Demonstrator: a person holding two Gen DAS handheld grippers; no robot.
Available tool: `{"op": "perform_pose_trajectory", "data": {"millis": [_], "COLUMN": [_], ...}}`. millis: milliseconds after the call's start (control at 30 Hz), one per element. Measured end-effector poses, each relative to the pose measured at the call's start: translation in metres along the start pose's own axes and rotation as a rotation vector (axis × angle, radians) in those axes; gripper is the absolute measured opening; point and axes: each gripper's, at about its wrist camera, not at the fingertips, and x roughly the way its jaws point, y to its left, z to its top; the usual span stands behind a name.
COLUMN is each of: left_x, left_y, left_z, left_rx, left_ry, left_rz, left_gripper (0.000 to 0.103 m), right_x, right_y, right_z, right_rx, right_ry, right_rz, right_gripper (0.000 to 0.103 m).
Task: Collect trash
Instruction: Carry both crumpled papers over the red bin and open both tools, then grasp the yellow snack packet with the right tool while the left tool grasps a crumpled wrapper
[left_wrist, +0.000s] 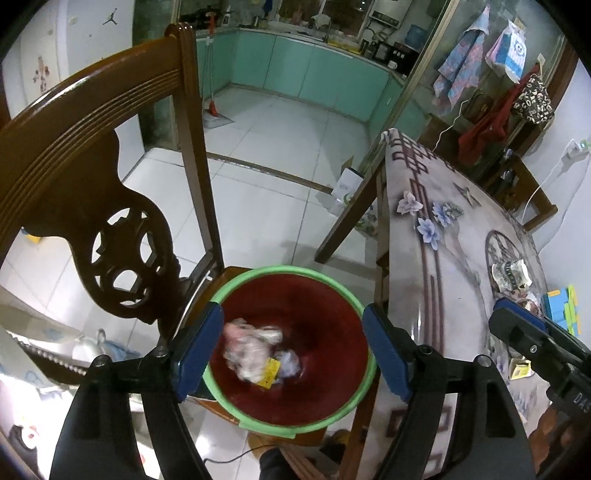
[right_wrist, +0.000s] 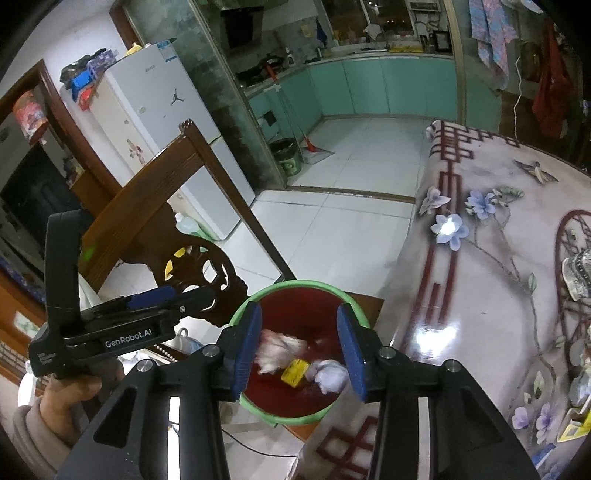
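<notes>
A red bin with a green rim stands on a wooden chair seat beside the table; it also shows in the right wrist view. Inside lie crumpled pale wrappers, a yellow packet and a white wad. The wrappers look blurred. My left gripper is open and empty above the bin. My right gripper is open and empty above the bin too. More trash lies on the table: a crumpled printed wrapper and small packets.
The carved wooden chair back rises left of the bin. The flower-patterned table is right of it. A fridge and a kitchen with teal cabinets lie beyond. A second bin stands by the kitchen doorway.
</notes>
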Motion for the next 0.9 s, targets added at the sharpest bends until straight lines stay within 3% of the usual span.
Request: {"op": "perform_pose_trajectory", "data": {"millis": [367,467,533,600,767,900], "left_x": [-0.006,-0.008,-0.01,-0.012,-0.011,-0.003], "left_y": [-0.05,-0.07,-0.085,-0.102,-0.156,-0.206], "left_z": [-0.005,-0.01,-0.013,-0.018,-0.035,-0.051], "left_rx": [0.073,0.097,0.11,0.124,0.162,0.202], "left_ry": [-0.012,-0.014,-0.015,-0.015,0.001,0.034], "left_rz": [-0.029,-0.041,-0.054,-0.074,-0.114,-0.141], "left_gripper": [0.077,0.077,0.077,0.077,0.078,0.078], "right_x": [-0.051,-0.071,-0.083,-0.097,-0.114,-0.11], "right_y": [-0.036,-0.06,-0.079,-0.106,-0.189,-0.251], "right_z": [-0.016,-0.024,-0.029,-0.038,-0.061,-0.071], "right_rx": [0.026,-0.032,-0.093,-0.19,-0.417,-0.496], "right_ry": [-0.05,-0.039,-0.014,0.036,0.261,0.411], "right_rz": [-0.052,-0.116,-0.146,-0.183,-0.241,-0.253], "right_gripper": [0.041,0.041,0.049,0.059,0.062,0.062]}}
